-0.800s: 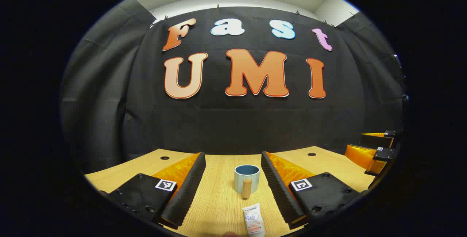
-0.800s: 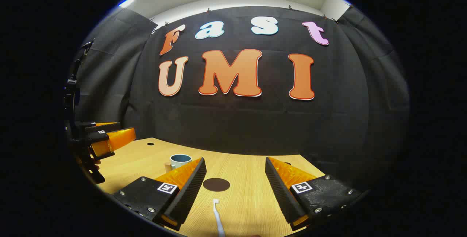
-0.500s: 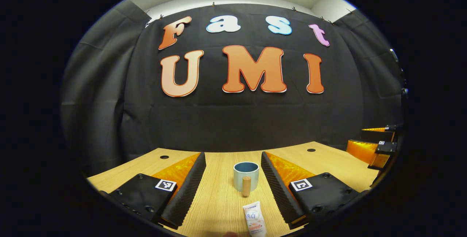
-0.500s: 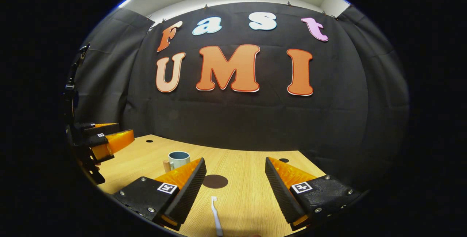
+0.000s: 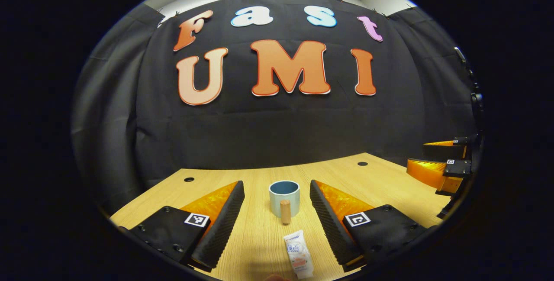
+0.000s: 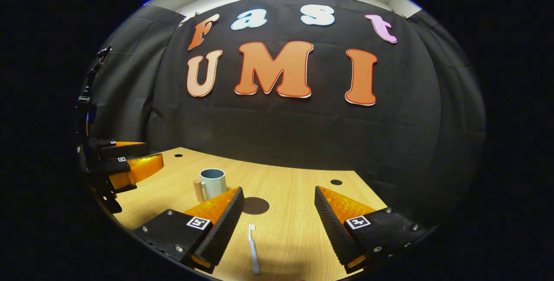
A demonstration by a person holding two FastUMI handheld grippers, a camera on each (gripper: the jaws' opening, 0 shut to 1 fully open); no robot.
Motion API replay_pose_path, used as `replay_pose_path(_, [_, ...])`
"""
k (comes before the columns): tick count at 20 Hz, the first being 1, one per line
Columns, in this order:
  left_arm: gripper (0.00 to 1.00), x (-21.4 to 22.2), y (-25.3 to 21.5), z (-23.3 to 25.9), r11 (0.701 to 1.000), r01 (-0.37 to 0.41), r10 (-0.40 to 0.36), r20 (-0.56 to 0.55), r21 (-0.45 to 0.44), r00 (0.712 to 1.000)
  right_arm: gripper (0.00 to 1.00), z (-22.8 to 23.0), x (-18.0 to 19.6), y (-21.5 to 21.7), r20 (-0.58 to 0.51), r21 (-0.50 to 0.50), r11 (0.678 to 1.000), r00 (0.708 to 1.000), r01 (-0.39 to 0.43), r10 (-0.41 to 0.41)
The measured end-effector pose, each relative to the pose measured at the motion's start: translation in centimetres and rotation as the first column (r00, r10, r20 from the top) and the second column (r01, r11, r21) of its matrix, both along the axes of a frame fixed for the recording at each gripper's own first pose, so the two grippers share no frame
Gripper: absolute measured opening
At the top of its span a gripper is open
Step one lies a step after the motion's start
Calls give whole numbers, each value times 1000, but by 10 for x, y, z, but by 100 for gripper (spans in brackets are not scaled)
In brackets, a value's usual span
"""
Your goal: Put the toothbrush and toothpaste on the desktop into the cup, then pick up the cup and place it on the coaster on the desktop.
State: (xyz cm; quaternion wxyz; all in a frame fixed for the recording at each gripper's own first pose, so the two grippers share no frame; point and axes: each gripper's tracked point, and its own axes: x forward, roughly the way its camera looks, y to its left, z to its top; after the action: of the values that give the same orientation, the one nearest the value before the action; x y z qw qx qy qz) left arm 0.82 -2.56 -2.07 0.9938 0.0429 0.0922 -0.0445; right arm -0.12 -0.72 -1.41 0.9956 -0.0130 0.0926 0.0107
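Left gripper view: my left tongs (image 5: 277,211) gape over the toothpaste (image 5: 298,255), the cup (image 5: 284,197) beyond; right tongs (image 6: 277,220) gape above the toothbrush (image 6: 252,248). Next I lower and clamp.

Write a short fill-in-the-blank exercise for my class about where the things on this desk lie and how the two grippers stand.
1. The toothpaste lies flat on the desk, in front of the ____.
2. The toothbrush lies between the fingers of the ____ gripper.
3. The cup contains ____.
4. The coaster is dark and ____ in shape.

Missing words: cup; right; nothing; round
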Motion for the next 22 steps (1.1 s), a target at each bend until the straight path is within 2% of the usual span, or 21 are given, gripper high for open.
replay_pose_path(5, [100,5,-7,-15,999,31,-27,-106,35,994,98,-20,0,2,-134,25,999,991,-26,29])
replay_pose_path(9, [100,10,-12,-44,998,49,-42,-246,24,968,98,-35,1,8,-217,38,997,974,-62,68])
replay_pose_path(13, [100,10,-17,-77,998,53,-58,-378,-22,924,96,-53,-1,17,-308,105,991,945,-81,110])
replay_pose_path(17, [100,10,-16,-103,998,35,-53,-480,-47,876,94,-73,1,9,-374,86,994,923,-62,90])
replay_pose_path(22, [100,11,-24,-129,994,27,-90,-614,-110,784,90,-104,3,16,-463,99,990,877,-96,131])
